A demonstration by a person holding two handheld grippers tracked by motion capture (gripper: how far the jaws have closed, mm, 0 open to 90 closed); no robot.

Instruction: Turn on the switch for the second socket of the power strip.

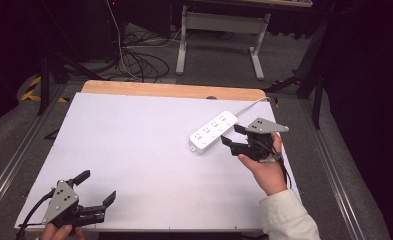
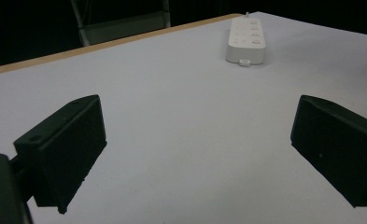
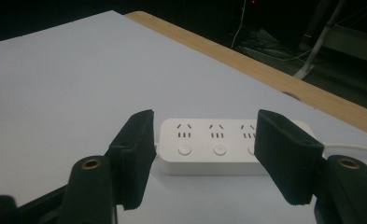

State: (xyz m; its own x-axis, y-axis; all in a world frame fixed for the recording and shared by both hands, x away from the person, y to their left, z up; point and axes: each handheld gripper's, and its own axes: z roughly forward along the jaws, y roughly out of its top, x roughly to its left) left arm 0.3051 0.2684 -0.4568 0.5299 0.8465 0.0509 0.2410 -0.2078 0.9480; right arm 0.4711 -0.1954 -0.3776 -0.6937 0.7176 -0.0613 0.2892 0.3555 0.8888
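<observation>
Table: a flat white rectangular work surface over a light wooden tabletop, whose bare wooden strip shows along the far edge. Beyond it, dark floor with a tangle of black cables and the grey metal legs of another table.

Power strip: a white plastic multi-socket power strip lies flat on the white surface, right of centre toward the far side, set diagonally. Its white cord leaves the far end toward the back edge. Right gripper view shows sockets, each with a round button below it. Left gripper view has the strip far off near the far edge.

Right gripper: held in the person's right hand, cream-coloured sleeve below. Grey three-cornered plate on top. Jaws spread apart, holding nothing, pointed at the near long side of the strip, just beside it; contact cannot be told. In the right gripper view the strip sits between and beyond the jaws.

Left gripper: near-left corner of the surface, well apart from the strip, in the left hand. Jaws wide apart and empty; left gripper view has bare white surface between them.
</observation>
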